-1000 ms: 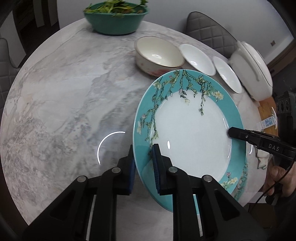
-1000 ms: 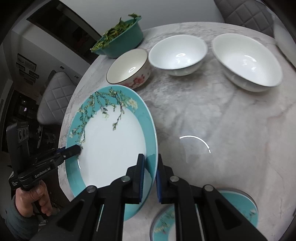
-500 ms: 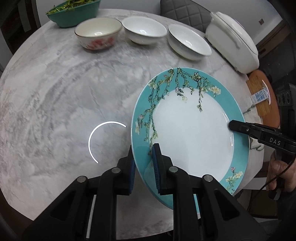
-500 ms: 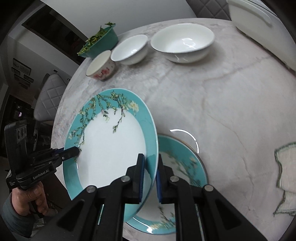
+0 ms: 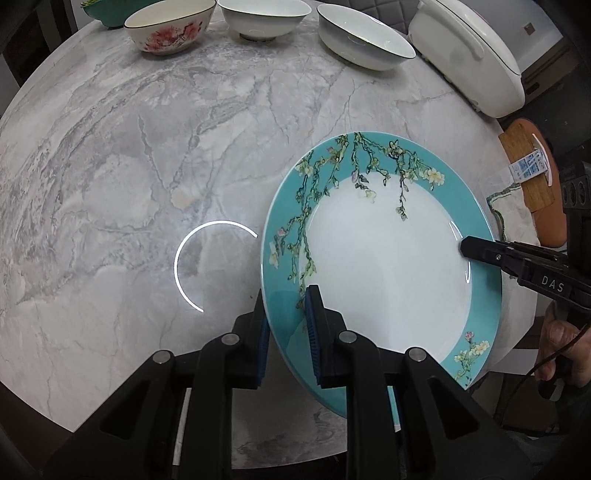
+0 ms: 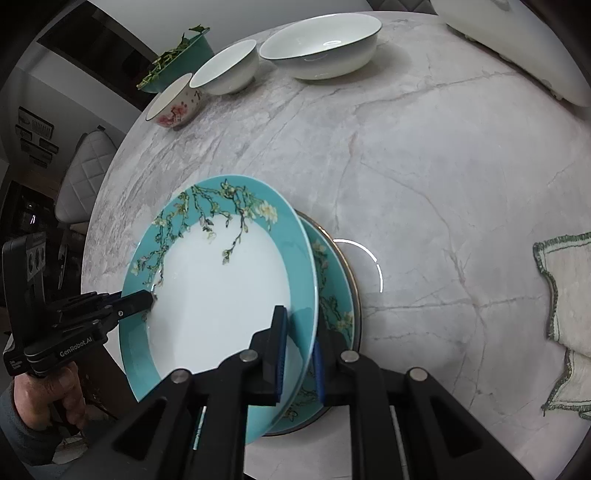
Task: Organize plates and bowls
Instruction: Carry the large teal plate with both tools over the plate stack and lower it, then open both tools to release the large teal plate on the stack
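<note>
So we've got the big teal plate [image 5: 388, 266] pinched on opposite rims: left tongs [image 5: 286, 328] clamped on one edge, right tongs [image 6: 297, 354] clamped on the other, both nearly closed with only the rim between the pads. Two grips make sense to us, since a wide slick plate would probably swing if held from one side. It's tilted and hanging right over a second teal plate [image 6: 334, 295] that lies flat near the worktop's [image 5: 147, 155] near edge, so we reckon the plan is stacking like on like. The upper plate looks not quite seated yet; whether its low edge already touches, we can't tell. The floral bowl [image 5: 168, 31], small white bowl [image 5: 264, 16] and wide white bowl [image 5: 364, 40] sit lined up along the far edge, well apart from the plates. A cloth [image 6: 567, 317] lies off at the right edge.
</note>
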A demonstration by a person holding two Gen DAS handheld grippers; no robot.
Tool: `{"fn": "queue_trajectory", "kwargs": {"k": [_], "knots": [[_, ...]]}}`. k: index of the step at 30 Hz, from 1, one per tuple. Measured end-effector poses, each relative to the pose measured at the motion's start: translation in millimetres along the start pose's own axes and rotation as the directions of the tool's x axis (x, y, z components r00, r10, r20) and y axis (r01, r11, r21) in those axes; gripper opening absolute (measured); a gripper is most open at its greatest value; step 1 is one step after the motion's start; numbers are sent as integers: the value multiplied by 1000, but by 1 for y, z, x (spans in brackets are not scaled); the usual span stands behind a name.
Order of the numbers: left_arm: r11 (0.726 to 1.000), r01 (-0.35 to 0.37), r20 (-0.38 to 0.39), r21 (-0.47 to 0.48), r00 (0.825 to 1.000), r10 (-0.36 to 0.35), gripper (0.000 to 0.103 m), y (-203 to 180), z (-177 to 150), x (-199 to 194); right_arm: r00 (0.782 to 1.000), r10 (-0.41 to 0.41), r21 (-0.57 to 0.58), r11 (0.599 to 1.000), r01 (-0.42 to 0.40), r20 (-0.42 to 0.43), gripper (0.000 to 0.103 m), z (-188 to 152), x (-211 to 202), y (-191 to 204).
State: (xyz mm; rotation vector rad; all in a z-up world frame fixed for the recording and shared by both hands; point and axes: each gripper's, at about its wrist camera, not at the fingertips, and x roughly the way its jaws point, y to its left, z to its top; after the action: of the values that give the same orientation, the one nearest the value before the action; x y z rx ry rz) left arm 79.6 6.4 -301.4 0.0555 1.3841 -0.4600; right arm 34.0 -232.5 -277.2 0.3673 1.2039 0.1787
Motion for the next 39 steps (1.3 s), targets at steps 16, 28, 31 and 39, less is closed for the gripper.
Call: {"fn": "queue_trajectory", "kwargs": {"k": [16, 28, 31, 39], "knots": [[998, -47, 12, 37, 999, 46, 20, -8, -3, 13, 999, -34, -22, 999, 34, 16, 15, -12, 2, -5], [996, -67, 23, 63, 998, 66, 24, -11, -4, 15, 996, -80, -71, 994, 83, 38, 20, -15, 1, 3], [995, -68, 30, 68, 997, 66, 25, -11, -5, 15, 990, -128, -120, 984, 133, 51, 24, -17, 2, 11], [995, -70, 42, 77, 997, 67, 25, -11, -3, 15, 956, -280, -268, 917, 294, 92, 40, -24, 9, 37]]}}
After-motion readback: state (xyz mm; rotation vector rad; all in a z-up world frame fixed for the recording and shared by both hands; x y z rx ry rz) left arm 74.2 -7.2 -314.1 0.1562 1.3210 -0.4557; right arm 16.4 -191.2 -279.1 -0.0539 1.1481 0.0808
